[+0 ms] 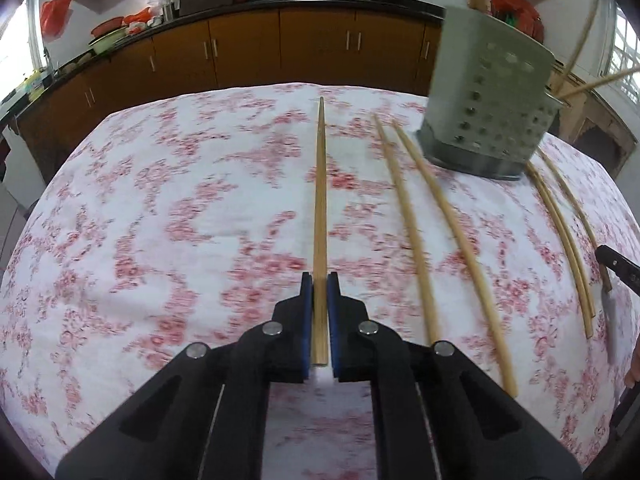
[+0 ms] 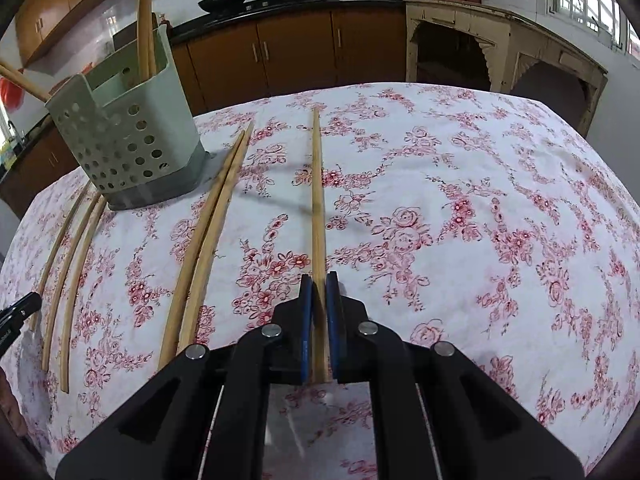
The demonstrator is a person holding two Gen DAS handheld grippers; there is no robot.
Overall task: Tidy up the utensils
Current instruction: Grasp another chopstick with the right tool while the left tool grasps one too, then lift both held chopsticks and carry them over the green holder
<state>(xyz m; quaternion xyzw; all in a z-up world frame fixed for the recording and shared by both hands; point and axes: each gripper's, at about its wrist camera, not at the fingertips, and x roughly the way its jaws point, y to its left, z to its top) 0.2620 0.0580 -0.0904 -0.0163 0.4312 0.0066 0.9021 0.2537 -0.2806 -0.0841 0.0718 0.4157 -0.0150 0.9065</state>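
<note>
My left gripper (image 1: 319,280) is shut on a wooden chopstick (image 1: 320,208) that points straight ahead over the floral tablecloth. My right gripper (image 2: 319,280) is shut on another wooden chopstick (image 2: 318,200), also pointing ahead. A pale green perforated utensil holder (image 1: 486,96) stands at the far right in the left wrist view and at the far left in the right wrist view (image 2: 128,136), with chopsticks standing in it. Loose chopsticks (image 1: 436,216) lie on the cloth beside the holder, and they also show in the right wrist view (image 2: 212,236).
More loose chopsticks (image 2: 72,264) lie left of the holder in the right wrist view. The table (image 2: 480,200) is covered with a white and red floral cloth. Brown kitchen cabinets (image 1: 240,44) and a counter with woks stand behind. The other gripper's tip (image 1: 618,268) shows at the right edge.
</note>
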